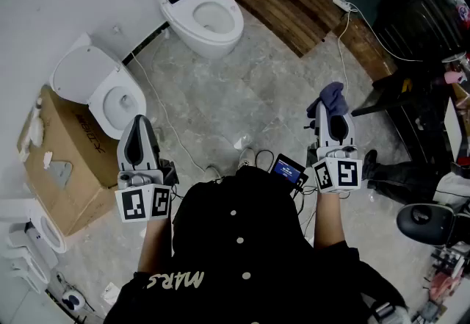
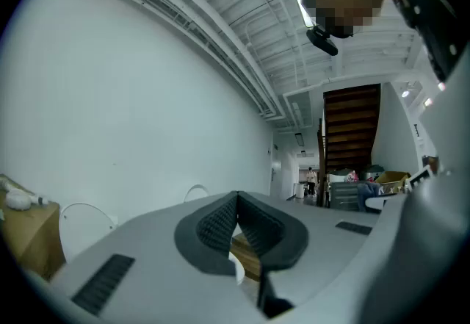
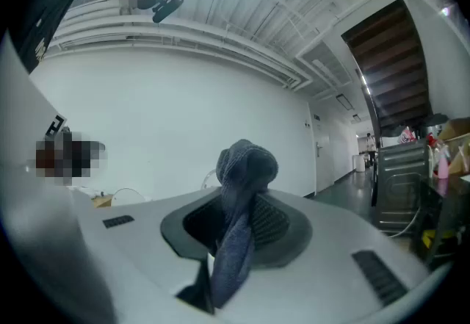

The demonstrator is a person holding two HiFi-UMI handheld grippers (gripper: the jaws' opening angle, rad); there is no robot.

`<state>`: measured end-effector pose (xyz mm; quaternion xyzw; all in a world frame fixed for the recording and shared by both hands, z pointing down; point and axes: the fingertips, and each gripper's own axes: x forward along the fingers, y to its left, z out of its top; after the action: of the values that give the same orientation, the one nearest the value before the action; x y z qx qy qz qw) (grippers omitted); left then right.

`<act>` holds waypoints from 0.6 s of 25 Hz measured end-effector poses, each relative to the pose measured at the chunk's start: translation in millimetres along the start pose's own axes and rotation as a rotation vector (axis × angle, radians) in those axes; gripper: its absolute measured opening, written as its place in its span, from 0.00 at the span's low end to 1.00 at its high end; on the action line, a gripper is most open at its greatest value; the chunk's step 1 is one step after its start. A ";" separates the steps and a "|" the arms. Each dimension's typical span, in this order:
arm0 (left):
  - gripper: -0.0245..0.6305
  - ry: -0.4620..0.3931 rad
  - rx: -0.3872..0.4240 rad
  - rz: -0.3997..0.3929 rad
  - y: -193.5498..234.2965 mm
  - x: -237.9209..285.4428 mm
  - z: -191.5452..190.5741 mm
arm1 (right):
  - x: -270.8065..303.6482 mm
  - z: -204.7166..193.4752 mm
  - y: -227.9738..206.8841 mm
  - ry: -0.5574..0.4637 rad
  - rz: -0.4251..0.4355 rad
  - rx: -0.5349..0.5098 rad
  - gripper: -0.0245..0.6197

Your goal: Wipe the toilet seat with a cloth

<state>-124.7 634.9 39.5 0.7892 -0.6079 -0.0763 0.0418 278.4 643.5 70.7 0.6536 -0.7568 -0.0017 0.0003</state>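
Right claw (image 1: pixel 331 121) clenched on blue-grey cloth (image 3: pixel 246 168), cloth bunched above tips. Left claw (image 2: pixel 236 201) closed, empty. White toilet (image 1: pixel 209 18) ahead, well apart from both.

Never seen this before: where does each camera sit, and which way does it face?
Head view: on the person's head, facing steeply down at two toilets; shows torso, left gripper, right gripper.
Left gripper view: on that gripper, tilted up at wall and ceiling; shut jaws show.
Right gripper view: likewise tilted up; jaws clamp the cloth.
Shared: cloth, in head and right gripper views.
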 end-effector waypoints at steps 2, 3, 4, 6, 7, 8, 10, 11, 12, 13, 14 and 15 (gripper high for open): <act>0.05 0.002 0.002 0.000 -3.2 0.6 -1.2 | 0.4 -0.9 -1.9 0.002 0.005 0.002 0.17; 0.05 0.003 0.004 -0.001 -5.0 1.1 -1.6 | 0.7 -1.0 -2.9 0.002 0.007 0.003 0.17; 0.05 0.004 0.006 -0.001 -6.8 1.5 -1.8 | 0.9 -0.9 -3.9 0.002 0.009 0.004 0.17; 0.05 0.005 0.012 0.000 -9.9 2.0 -1.6 | 1.5 -0.8 -5.1 0.002 0.016 0.007 0.17; 0.05 0.005 0.016 0.001 -11.1 2.0 -1.4 | 1.9 -1.0 -5.2 0.002 0.022 0.006 0.17; 0.05 0.005 0.019 0.002 -12.3 1.8 -1.3 | 2.3 -1.6 -5.1 0.004 0.028 0.004 0.17; 0.05 0.004 0.019 0.005 -14.9 2.0 -2.0 | 3.4 -3.4 -6.5 0.008 0.036 0.000 0.17; 0.05 0.004 0.019 0.008 -16.4 2.2 -2.6 | 3.8 -3.9 -8.5 0.006 0.036 0.005 0.17; 0.05 0.005 0.021 0.011 -18.2 2.4 -3.1 | 4.0 -3.6 -11.5 -0.002 0.033 0.017 0.17; 0.05 0.006 0.023 0.015 -20.1 2.6 -3.5 | 4.2 -2.6 -15.3 -0.015 0.029 0.038 0.17; 0.05 0.007 0.024 0.019 -21.9 3.1 -3.6 | 4.7 -1.2 -19.4 -0.030 0.027 0.066 0.17; 0.05 0.007 0.025 0.023 -23.5 3.8 -3.6 | 5.7 0.0 -23.3 -0.044 0.027 0.094 0.17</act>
<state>-100.7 637.2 39.1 0.7830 -0.6177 -0.0652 0.0349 300.6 634.5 70.5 0.6425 -0.7646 0.0197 -0.0469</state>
